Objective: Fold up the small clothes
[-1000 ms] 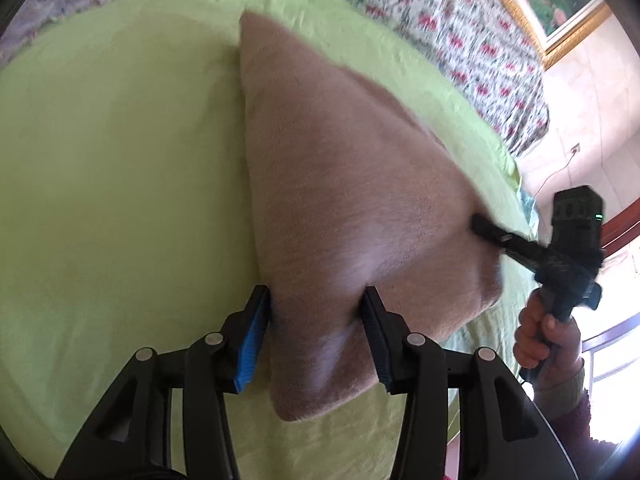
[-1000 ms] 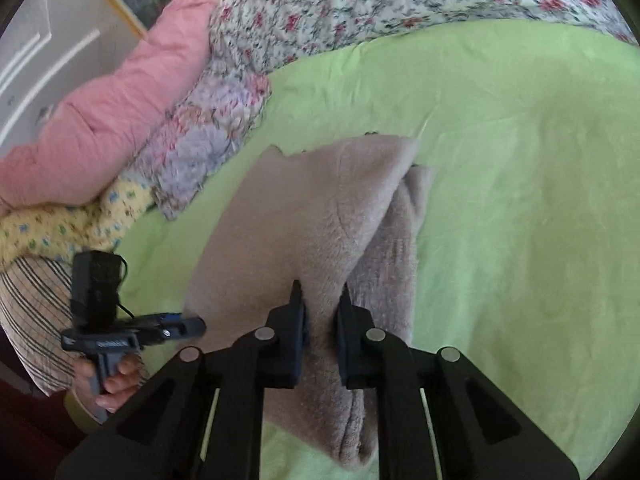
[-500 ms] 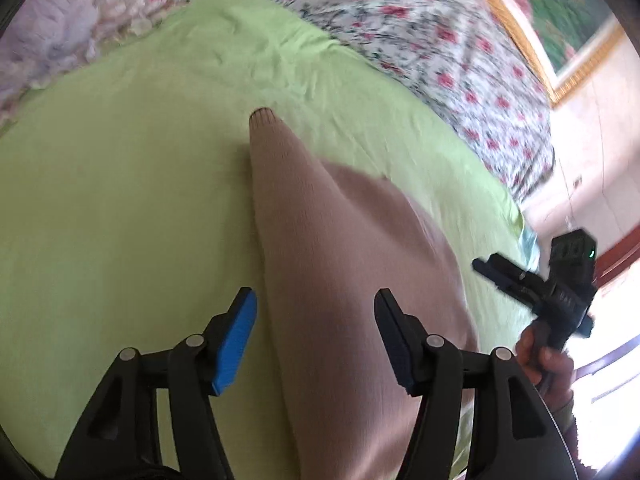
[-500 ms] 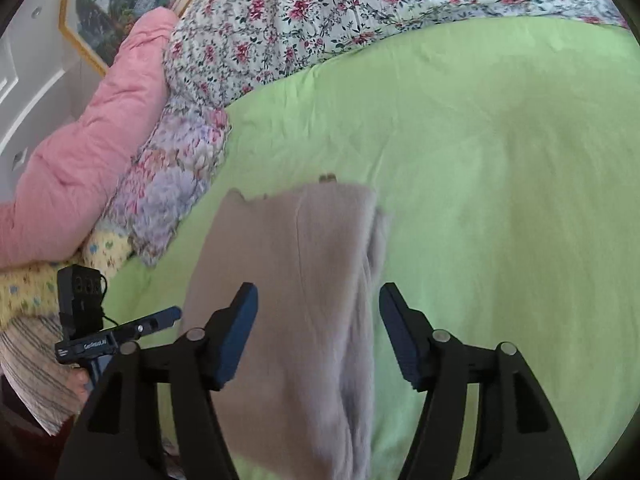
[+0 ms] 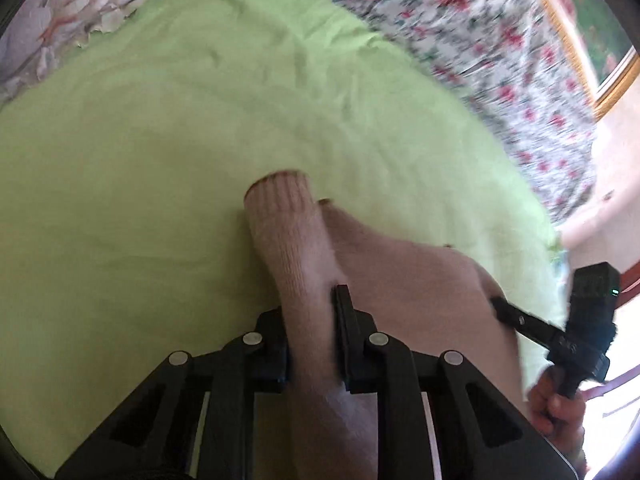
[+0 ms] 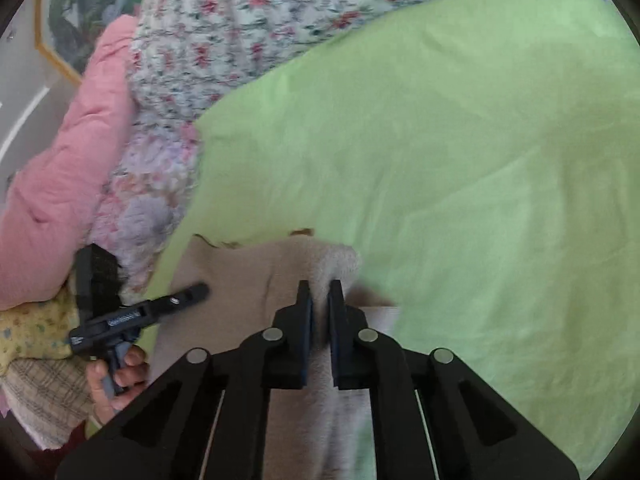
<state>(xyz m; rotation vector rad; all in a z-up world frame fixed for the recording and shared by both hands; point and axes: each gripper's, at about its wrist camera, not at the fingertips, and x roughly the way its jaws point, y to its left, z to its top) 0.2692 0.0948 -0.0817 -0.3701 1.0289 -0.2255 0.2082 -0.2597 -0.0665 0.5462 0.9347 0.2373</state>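
Observation:
A beige knitted garment (image 5: 400, 280) lies folded on the green bedsheet (image 5: 160, 140). Its ribbed sleeve (image 5: 296, 240) runs between the fingers of my left gripper (image 5: 310, 312), which is shut on it. In the right wrist view the same garment (image 6: 240, 280) lies low in the frame, and my right gripper (image 6: 319, 292) is shut on a fold at its near edge. Each gripper shows in the other's view: the right gripper (image 5: 560, 332) at the garment's right edge, the left gripper (image 6: 136, 312) at its left edge.
A floral quilt (image 6: 240, 40) and a pink duvet (image 6: 60, 180) are piled along the far side of the bed. A framed picture (image 5: 600, 40) hangs on the wall. The green sheet (image 6: 460, 160) stretches wide beyond the garment.
Both grippers opened half a second ago, then moved nearer the garment's near edge and shut again, the left on the sleeve, the right on a fold. The garment lies flatter.

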